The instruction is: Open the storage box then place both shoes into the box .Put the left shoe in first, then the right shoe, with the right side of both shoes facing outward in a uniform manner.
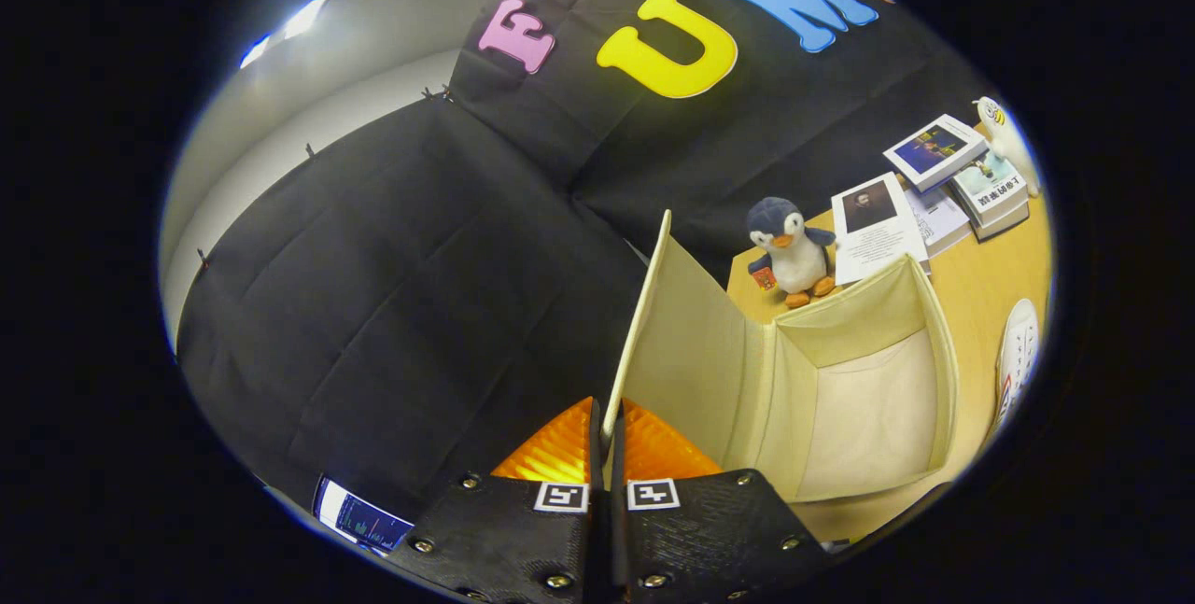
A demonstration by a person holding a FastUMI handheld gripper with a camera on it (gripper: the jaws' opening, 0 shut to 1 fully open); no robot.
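Cream fabric is what I have pinched: the lid flap [686, 343] of the storage box [873, 399] runs edge-on straight up from between my fingers [607, 455], and both of them press flat against it with only the thin panel between them. I hold the flap lifted, standing upright from the box's near wall.

Just to the right of the fingers the box mouth lies open. I see its pale inner walls and floor, with nothing inside, and its rim runs unbroken around the opening. The far rim sits close to a stuffed penguin [792, 249], which stands on the wooden worktop [985, 282] just beyond the box.

Past the penguin a loose printed sheet [878, 226] lies flat, and beyond that a few books [962, 175] are stacked near the worktop's back edge, with a small white toy [1004, 133] beside them.

On the far side of the box, well apart from my fingers, a white shoe [1018, 357] lies on the worktop; I can make out only part of it, so I cannot tell whether it is the left or the right. A strip of bare wood separates it from the box wall.

Left of the flap, black cloth [392, 305] hangs as the booth wall. A small lit screen [364, 518] shows low down beside my left finger.
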